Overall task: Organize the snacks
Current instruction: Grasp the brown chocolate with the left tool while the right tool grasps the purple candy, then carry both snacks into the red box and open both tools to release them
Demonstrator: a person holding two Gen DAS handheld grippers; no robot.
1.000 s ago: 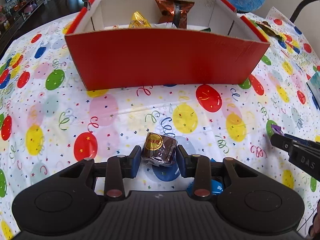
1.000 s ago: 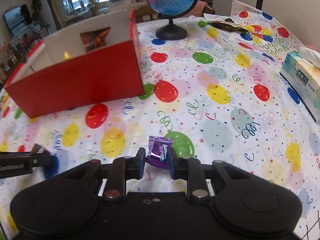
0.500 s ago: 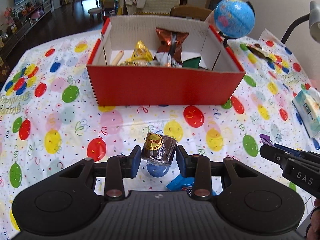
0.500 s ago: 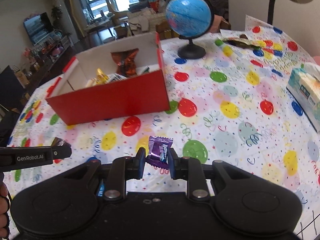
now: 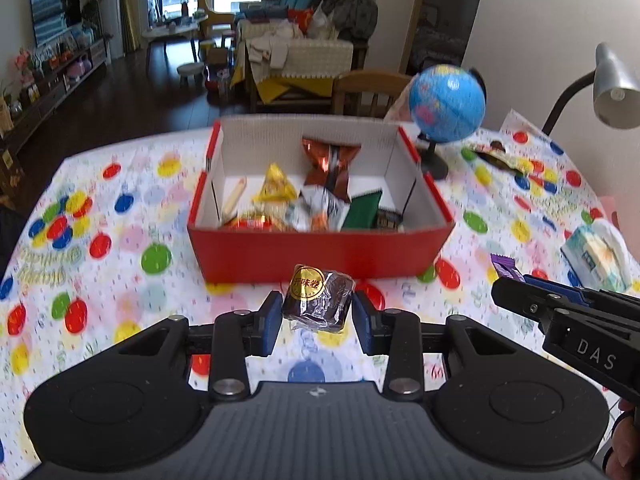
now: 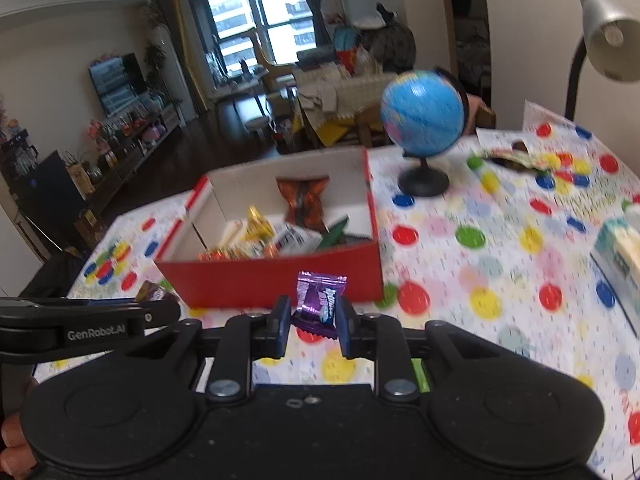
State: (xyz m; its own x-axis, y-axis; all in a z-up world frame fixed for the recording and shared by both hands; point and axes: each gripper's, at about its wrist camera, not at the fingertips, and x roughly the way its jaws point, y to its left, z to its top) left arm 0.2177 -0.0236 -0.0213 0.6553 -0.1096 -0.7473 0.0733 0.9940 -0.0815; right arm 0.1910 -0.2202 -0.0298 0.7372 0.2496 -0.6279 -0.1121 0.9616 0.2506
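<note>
The left gripper (image 5: 317,318) is pinching a brown chocolate cake roll (image 5: 318,298) between its blue pads, jaws clamped on the two flat sides of the clear, crinkly wrapper so the round gold sticker is facing the camera; that side-on squeeze looks chosen to keep the soft, squat block from rolling out. Over on the other side, the right gripper (image 6: 311,322) is gripping a small purple candy (image 6: 318,300), jaws drawn close together on the glossy foil pillow, its serrated end sticking up above the pads. Both treats are hanging in the air above the surface (image 5: 120,280), clear of the balloon-print plastic cloth, and each gripper is showing at the edge of the other's view, so the two are travelling side by side. Just ahead, the red box (image 5: 320,254) is sitting open-topped, stiff cardboard with a white lining and a low front wall, which should make dropping in from above easy. Inside, a loose pile is already gathering: a crimped copper foil packet (image 5: 330,164) leaning on the back wall, a yellow pyramid packet (image 5: 276,186), a flat green bar (image 5: 362,210). Further out, a blue globe (image 5: 446,104) on a black stand, a tissue pack (image 5: 596,252) and a grey lamp (image 5: 614,88) are standing well away from the box. My guess: both snacks are heading for that box.
</note>
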